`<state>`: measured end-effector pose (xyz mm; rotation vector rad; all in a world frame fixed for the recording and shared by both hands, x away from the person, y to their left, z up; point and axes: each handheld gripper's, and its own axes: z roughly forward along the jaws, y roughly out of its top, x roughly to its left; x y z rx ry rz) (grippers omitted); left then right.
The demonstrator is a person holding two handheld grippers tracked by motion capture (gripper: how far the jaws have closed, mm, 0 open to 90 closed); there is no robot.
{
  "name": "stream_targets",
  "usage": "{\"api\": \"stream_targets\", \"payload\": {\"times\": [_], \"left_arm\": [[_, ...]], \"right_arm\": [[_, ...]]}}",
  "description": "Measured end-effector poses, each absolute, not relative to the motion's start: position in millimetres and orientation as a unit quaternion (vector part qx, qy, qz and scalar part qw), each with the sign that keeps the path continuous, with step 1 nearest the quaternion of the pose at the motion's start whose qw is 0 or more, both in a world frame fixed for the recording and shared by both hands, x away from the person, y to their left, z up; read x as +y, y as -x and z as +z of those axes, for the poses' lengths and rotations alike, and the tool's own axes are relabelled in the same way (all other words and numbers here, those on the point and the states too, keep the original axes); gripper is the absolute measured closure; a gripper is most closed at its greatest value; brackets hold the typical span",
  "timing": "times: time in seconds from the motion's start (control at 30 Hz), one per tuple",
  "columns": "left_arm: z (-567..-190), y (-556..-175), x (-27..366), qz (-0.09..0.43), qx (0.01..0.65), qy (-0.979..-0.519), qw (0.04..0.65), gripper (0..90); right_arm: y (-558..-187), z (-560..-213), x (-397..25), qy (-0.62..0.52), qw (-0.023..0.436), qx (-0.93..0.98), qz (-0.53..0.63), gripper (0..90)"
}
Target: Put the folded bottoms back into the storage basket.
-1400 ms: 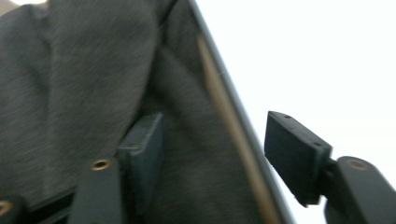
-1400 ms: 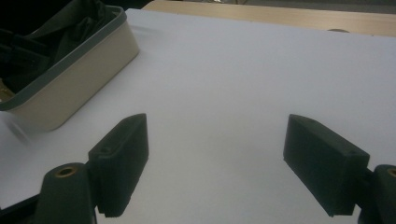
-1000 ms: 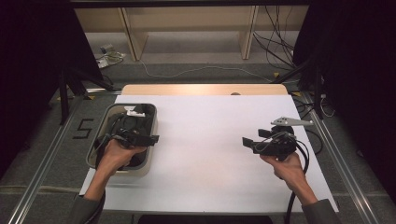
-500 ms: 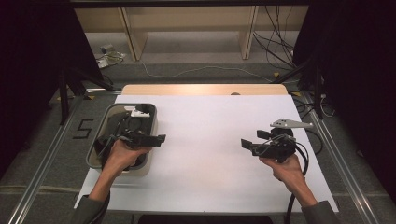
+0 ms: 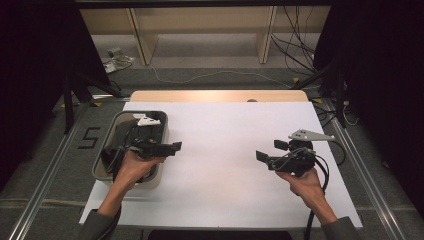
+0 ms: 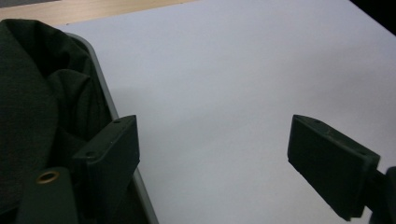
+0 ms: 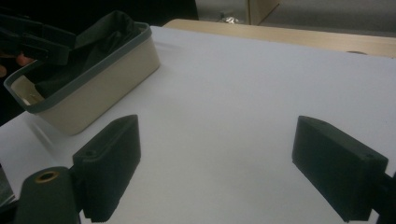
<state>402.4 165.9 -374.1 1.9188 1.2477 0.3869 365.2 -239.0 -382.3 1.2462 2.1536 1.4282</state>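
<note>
The left gripper [image 5: 167, 148], jaws wide apart and holding nothing, hovers at the right rim of the bin [image 5: 159, 165] of dark cloth [image 6: 42, 88] at the table's left, while the right gripper [image 5: 270, 154], equally agape and empty, hangs well apart at the right.

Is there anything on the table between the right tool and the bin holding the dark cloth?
Nothing: in the high view, bare white table runs from the right tool to the bin; the right gripper view shows the same.
</note>
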Motion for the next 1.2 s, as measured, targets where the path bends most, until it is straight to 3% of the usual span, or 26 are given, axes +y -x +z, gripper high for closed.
{"api": "stream_targets", "payload": {"times": [0.9, 1.2], "left_arm": [[-388, -377, 133, 0.166, 0.425, -0.738, 0.497, 16.1], [-396, -364, 122, 0.166, 0.404, -0.746, 0.503, 16.1]], "right_arm": [[-347, -382, -239, -0.401, 0.158, 0.728, 0.533, 14.4], [-342, -384, -237, -0.394, 0.16, 0.729, 0.536, 14.5]]}}
